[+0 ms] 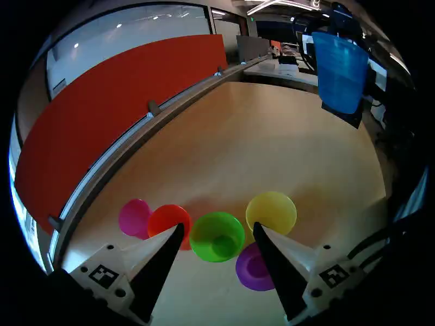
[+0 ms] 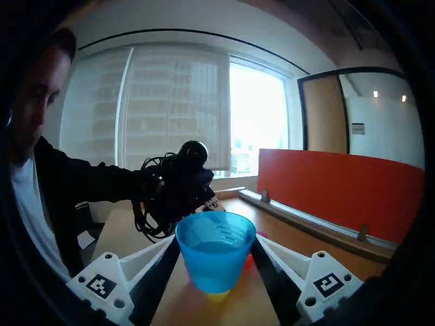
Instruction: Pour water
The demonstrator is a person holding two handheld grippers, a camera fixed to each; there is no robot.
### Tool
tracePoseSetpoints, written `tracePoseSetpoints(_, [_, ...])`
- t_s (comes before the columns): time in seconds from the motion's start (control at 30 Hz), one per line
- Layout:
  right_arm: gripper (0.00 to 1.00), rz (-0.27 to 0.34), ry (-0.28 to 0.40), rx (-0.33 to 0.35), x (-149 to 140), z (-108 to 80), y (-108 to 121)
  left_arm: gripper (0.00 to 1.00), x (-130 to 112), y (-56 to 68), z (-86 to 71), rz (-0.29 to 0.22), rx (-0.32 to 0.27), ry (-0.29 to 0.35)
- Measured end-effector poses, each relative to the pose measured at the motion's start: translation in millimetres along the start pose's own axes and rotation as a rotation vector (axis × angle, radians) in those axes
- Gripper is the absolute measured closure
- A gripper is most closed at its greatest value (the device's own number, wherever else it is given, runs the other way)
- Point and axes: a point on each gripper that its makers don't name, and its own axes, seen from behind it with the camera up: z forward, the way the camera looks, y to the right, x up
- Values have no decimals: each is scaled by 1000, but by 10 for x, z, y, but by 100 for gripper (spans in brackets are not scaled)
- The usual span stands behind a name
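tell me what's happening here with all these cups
A person holds a gripper in each hand. The right gripper is shut on a blue cup with water in it, held up above the table. The left gripper hovers open over five small coloured cups: pink, red, green, yellow, purple. Nothing is pouring yet.
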Motion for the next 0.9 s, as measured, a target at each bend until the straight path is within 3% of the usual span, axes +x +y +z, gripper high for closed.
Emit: tracePoseSetpoints(0.9, [10,0,-13,-5,-113,-44,51,6,-203,77,202,31,-5,-73])
